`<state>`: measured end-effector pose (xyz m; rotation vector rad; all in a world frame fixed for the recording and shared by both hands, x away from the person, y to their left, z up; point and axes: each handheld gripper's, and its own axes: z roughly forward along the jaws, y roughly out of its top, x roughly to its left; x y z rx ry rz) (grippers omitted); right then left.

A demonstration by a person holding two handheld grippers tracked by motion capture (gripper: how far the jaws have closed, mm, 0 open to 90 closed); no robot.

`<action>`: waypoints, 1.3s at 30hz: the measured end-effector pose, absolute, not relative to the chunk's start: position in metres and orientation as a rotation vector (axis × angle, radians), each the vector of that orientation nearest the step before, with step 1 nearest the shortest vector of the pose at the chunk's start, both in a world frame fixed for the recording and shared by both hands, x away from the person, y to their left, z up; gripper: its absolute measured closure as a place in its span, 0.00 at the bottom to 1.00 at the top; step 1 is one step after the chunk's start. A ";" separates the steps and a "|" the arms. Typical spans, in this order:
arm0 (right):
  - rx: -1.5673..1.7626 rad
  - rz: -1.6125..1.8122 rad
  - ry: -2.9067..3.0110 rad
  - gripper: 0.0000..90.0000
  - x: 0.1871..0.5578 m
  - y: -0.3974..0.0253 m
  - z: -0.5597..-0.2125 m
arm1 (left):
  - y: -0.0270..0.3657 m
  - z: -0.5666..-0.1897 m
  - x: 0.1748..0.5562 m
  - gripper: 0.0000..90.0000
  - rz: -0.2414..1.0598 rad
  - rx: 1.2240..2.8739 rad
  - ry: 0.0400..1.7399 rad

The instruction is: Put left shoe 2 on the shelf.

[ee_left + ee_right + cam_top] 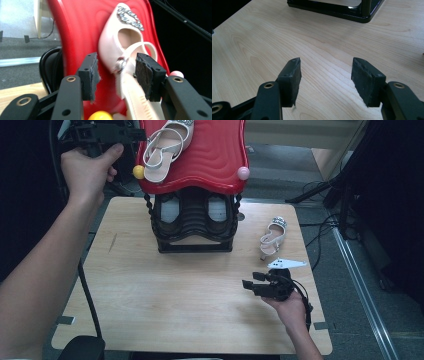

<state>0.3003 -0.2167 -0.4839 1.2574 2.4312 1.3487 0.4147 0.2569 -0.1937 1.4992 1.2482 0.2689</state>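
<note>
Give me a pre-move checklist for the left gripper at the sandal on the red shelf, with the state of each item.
1. Left gripper open: ok, jaws stand apart.
2. Sandal on the red shelf between the pads: ok, its strap and buckle sit in the gap in the left gripper view.
3. Pads touching the sandal: cannot tell; the right-hand pad looks close to the strap.
4. Sandal resting fully on the red shelf: not ok, its heel end overhangs the front edge near the yellow ball.
5. Right gripper out of the way: ok, open, low over the table.
6. Second sandal undisturbed: ok, lying on the table beside the black stand.
</note>
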 end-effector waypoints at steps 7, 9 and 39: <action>1.260 1.346 2.433 0.47 0.301 -0.216 -0.484 | 0.283 -0.216 0.413 0.57 0.297 1.493 1.287; 1.262 1.344 2.434 0.47 0.301 -0.216 -0.484 | 0.293 -0.226 0.411 0.56 0.285 1.471 1.295; 1.241 1.347 2.454 0.47 0.306 -0.209 -0.485 | 0.312 -0.363 0.390 0.53 0.243 1.532 1.431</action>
